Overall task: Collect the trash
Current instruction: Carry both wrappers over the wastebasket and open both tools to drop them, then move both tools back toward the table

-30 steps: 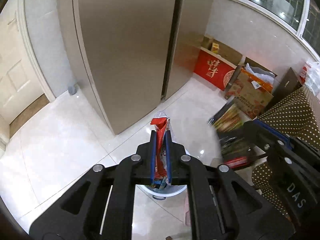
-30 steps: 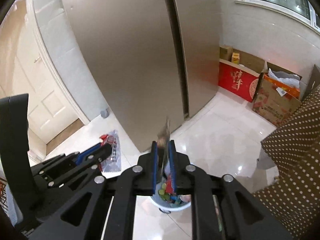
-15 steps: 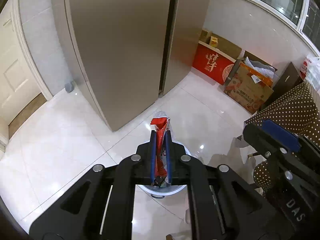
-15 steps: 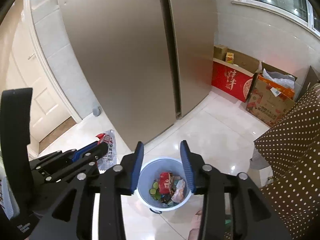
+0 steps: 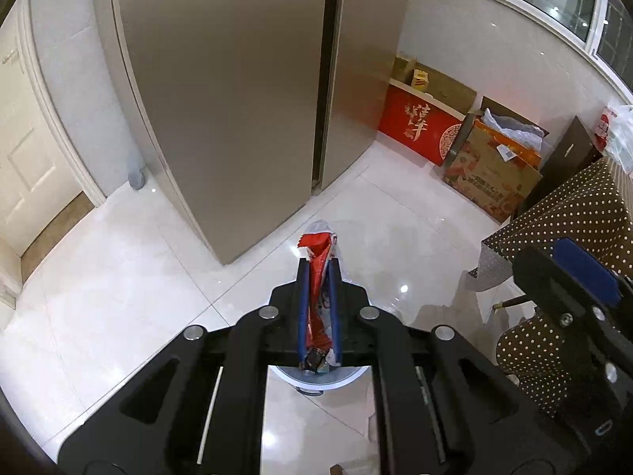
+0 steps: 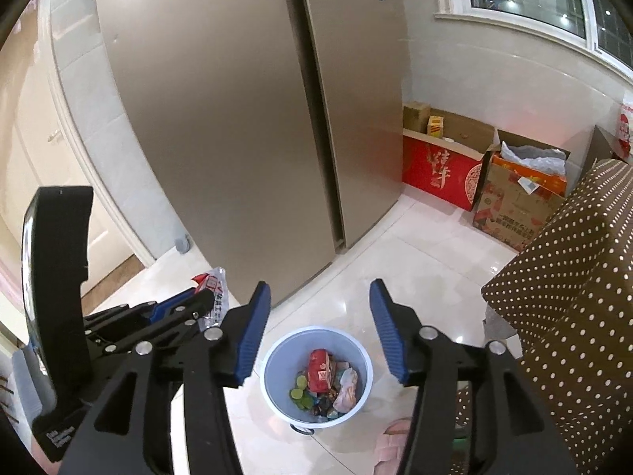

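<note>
My left gripper (image 5: 317,267) is shut on a red and clear snack wrapper (image 5: 319,277) and holds it above a pale blue trash bin (image 5: 316,380), which its fingers mostly hide. In the right wrist view the bin (image 6: 277,360) stands on the white floor with several wrappers (image 6: 328,382) inside. My right gripper (image 6: 320,306) is open and empty above the bin. The left gripper (image 6: 205,301) with its wrapper (image 6: 213,297) shows at the left of that view.
A tall bronze fridge (image 6: 245,118) stands behind the bin. Red and brown cardboard boxes (image 6: 474,182) line the back wall. A table with a brown dotted cloth (image 6: 573,277) is at the right. A white door (image 5: 23,150) is at the left.
My right gripper opened and dropped its wrapper into the bin. My left gripper keeps its hold on the red wrapper and has shifted slightly over the bin.
</note>
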{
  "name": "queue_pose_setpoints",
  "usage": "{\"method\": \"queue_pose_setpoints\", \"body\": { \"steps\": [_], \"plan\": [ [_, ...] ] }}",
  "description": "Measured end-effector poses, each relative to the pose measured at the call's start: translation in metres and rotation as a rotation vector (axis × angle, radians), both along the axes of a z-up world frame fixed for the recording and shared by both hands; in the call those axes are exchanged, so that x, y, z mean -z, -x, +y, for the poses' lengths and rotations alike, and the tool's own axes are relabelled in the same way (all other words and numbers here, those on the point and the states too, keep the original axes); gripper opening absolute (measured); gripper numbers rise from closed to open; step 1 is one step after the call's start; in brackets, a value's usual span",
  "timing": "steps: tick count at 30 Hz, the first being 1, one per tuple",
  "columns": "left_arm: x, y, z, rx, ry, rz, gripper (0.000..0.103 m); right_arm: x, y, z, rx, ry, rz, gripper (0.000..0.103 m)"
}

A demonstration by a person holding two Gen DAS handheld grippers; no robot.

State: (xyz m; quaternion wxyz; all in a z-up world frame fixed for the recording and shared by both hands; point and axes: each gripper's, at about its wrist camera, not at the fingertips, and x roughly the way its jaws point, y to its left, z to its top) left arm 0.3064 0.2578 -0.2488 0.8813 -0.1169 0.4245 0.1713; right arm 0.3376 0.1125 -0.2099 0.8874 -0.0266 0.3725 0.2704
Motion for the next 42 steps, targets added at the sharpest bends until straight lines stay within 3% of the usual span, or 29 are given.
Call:
{"method": "queue_pose_setpoints", "body": {
  "steps": [4, 6, 7, 8, 12, 26, 35, 42],
  "plan": [
    [-0.001, -0.001, -0.001, -0.01, 0.004, 0.008, 0.011, -0.001, -0.002, -0.005, 0.009, 0.002, -0.007, 0.053],
    [-0.001, -0.001, -0.001, -0.017, 0.001, 0.013, 0.029, -0.002, -0.003, -0.006, 0.015, 0.002, -0.007, 0.054],
    [-0.002, -0.001, -0.002, -0.021, -0.01, 0.01, 0.059, -0.002, -0.003, -0.007, 0.017, 0.0, -0.006, 0.055],
    [-0.005, 0.002, -0.003, -0.029, -0.032, -0.003, 0.066, -0.002, -0.002, -0.008, 0.026, 0.0, -0.008, 0.056],
    [-0.014, 0.005, -0.013, -0.009, -0.079, -0.013, 0.066, -0.005, 0.0, -0.013, 0.033, -0.005, -0.009, 0.056],
    [-0.054, 0.019, -0.045, 0.03, -0.079, -0.082, 0.066, -0.042, 0.012, -0.057, 0.079, -0.036, -0.072, 0.058],
    [-0.095, 0.006, -0.118, 0.167, -0.124, -0.149, 0.067, -0.082, 0.015, -0.137, 0.193, -0.05, -0.145, 0.061],
    [-0.111, -0.012, -0.206, 0.342, -0.089, -0.173, 0.067, -0.096, 0.015, -0.222, 0.327, -0.027, -0.174, 0.061]
  ]
}}
